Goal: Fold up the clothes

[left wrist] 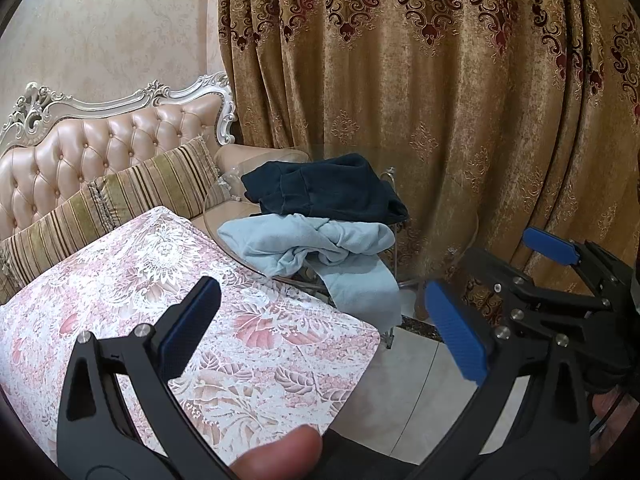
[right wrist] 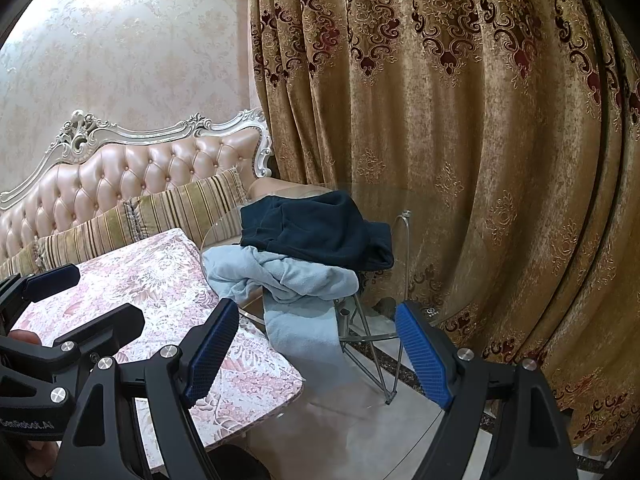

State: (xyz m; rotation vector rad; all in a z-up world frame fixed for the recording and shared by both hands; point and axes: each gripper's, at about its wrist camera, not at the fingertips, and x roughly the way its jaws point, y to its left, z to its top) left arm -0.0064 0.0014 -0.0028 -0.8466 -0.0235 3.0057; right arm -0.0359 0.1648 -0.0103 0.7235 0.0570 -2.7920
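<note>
A crumpled light blue garment (left wrist: 320, 252) lies on a round glass table (left wrist: 452, 240), with one end hanging over the table's near edge. A dark navy garment (left wrist: 324, 188) is bunched on top of it. Both also show in the right wrist view, the light blue garment (right wrist: 292, 280) under the navy one (right wrist: 316, 232). My left gripper (left wrist: 320, 320) is open and empty, above a floral-covered table (left wrist: 160, 280), short of the clothes. My right gripper (right wrist: 316, 352) is open and empty, held in front of the hanging blue cloth. It shows at the right in the left wrist view (left wrist: 500, 276).
A tufted pink sofa (left wrist: 100, 148) with striped cushions (left wrist: 120, 200) stands behind the floral table. A heavy gold patterned curtain (left wrist: 440, 100) hangs behind the glass table. Pale tiled floor (right wrist: 360, 420) lies below, with the glass table's metal legs (right wrist: 380, 360).
</note>
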